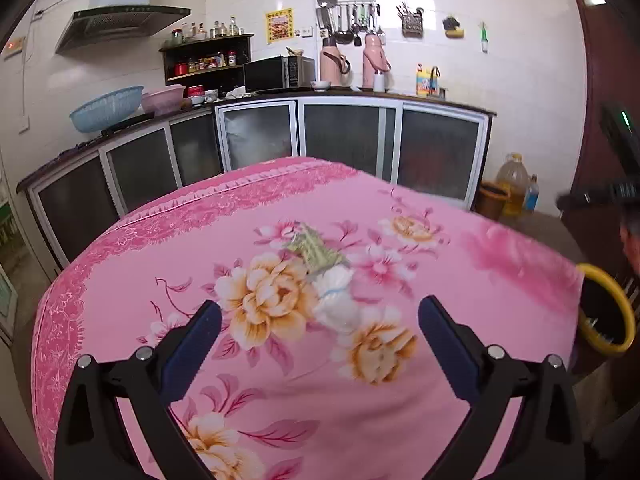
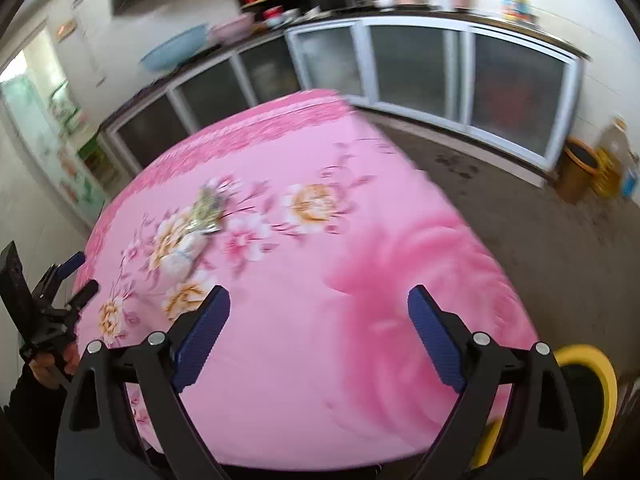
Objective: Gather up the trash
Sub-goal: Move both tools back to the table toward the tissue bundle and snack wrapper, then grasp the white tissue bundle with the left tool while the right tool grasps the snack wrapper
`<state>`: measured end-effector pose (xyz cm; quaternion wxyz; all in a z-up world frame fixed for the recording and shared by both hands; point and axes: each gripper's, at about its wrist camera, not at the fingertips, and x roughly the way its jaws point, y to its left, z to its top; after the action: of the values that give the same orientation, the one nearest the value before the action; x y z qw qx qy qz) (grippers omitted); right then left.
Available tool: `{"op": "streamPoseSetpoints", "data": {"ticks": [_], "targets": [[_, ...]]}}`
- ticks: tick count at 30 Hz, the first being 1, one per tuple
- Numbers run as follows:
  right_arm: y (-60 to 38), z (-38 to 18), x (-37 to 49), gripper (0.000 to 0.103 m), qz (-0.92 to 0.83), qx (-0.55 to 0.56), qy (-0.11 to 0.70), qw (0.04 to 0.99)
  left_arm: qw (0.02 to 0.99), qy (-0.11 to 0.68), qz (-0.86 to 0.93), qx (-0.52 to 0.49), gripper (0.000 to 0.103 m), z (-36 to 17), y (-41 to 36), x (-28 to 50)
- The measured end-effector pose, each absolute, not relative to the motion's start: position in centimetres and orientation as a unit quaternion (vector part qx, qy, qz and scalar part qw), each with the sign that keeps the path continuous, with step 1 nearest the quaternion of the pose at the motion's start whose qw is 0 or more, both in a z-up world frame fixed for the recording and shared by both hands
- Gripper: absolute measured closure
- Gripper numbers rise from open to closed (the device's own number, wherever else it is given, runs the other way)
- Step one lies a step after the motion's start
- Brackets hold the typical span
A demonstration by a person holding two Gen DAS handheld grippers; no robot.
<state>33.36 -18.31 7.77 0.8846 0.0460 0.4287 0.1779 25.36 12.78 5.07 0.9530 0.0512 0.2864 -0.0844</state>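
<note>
A crumpled white tissue [image 1: 335,298] and a greenish-yellow wrapper [image 1: 313,249] lie together on the pink floral tablecloth [image 1: 460,292]. My left gripper [image 1: 320,312] is open and empty, with the tissue between and just beyond its fingertips. My right gripper [image 2: 319,300] is open and empty over the table's near right part. In the right wrist view the tissue [image 2: 182,254] and wrapper [image 2: 208,210] lie to the far left, and the left gripper [image 2: 80,276] shows at the left edge. A yellow-rimmed black bin [image 1: 610,312] stands at the table's right side, also seen in the right wrist view [image 2: 588,376].
Kitchen counter with glass-door cabinets [image 1: 348,136] runs behind the table. A blue basket [image 1: 106,108], microwave [image 1: 278,74] and pink thermoses [image 1: 374,60] sit on it. An orange bucket [image 2: 576,170] and oil bottles [image 1: 514,182] stand on the floor at right.
</note>
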Motion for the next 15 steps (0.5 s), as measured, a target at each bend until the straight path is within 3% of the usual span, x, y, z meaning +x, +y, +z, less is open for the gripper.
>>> {"op": "streamPoseSetpoints", "data": {"ticks": [15], "targets": [[-0.3,5.2,46.7,0.017,0.302,0.043,0.559,0.771,0.933,0.338,-0.097,0.081,0.008,0.6,11.4,32.0]]}}
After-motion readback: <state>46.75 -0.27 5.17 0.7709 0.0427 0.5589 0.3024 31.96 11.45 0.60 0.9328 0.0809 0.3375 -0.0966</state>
